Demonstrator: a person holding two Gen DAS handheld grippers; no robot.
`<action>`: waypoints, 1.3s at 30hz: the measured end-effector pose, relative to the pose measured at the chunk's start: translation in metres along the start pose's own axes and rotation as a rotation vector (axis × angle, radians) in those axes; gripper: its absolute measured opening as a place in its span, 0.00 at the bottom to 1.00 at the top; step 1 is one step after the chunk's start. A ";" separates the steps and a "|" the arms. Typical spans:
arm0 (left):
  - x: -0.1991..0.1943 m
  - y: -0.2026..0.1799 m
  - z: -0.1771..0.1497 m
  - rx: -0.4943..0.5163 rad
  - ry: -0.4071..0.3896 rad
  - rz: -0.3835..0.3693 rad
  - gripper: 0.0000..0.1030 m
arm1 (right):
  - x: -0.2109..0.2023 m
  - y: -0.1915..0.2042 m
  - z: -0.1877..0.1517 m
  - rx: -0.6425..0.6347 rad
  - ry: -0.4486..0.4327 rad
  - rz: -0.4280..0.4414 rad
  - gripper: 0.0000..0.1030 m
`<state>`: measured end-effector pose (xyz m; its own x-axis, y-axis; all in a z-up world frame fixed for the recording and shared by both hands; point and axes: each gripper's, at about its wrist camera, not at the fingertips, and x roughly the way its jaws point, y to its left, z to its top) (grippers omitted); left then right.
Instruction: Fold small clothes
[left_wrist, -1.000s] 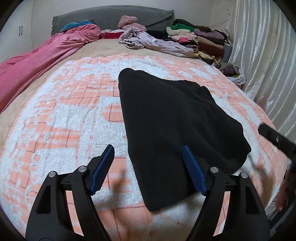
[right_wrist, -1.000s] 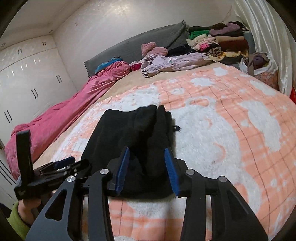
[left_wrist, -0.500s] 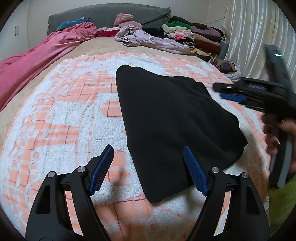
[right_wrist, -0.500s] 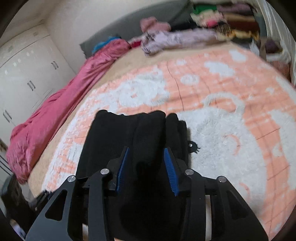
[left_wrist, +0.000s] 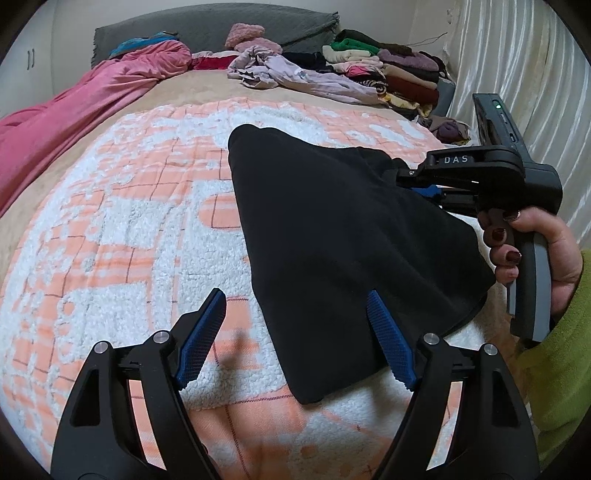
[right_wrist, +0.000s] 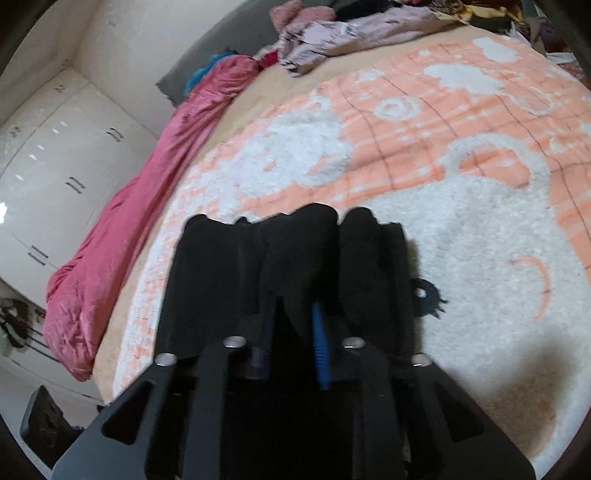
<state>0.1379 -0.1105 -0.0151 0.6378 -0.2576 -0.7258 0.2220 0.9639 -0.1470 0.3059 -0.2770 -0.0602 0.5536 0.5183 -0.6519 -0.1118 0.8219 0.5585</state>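
Bed w/ peach blanket (left_wrist: 122, 229): right claw (right_wrist: 293, 325) just closed, pinching black garment (left_wrist: 332, 229) edge; left claw (left_wrist: 295, 332) spread, hovering.

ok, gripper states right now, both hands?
Left gripper: open, holding nothing, hovering over the near edge of the black garment.
Right gripper: jaws have just been closing, now shut on a fold of the black garment.

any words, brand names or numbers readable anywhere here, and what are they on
"DAS": white letters on the black arm of the right gripper, in the left wrist view.
A small mark on the crumpled lilac garment is too blurred to read.
Nothing else bears readable text.
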 end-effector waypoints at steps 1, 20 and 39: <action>-0.001 0.000 0.000 0.000 -0.001 -0.002 0.69 | -0.005 0.004 -0.001 -0.020 -0.021 0.008 0.07; 0.010 -0.006 -0.003 0.003 0.027 -0.027 0.71 | 0.000 0.024 -0.027 -0.408 -0.107 -0.457 0.08; -0.011 -0.012 0.006 0.003 -0.015 -0.031 0.75 | -0.071 0.033 -0.044 -0.307 -0.219 -0.291 0.27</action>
<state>0.1321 -0.1196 -0.0014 0.6414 -0.2882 -0.7111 0.2443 0.9553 -0.1668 0.2261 -0.2761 -0.0180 0.7554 0.2216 -0.6167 -0.1472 0.9744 0.1698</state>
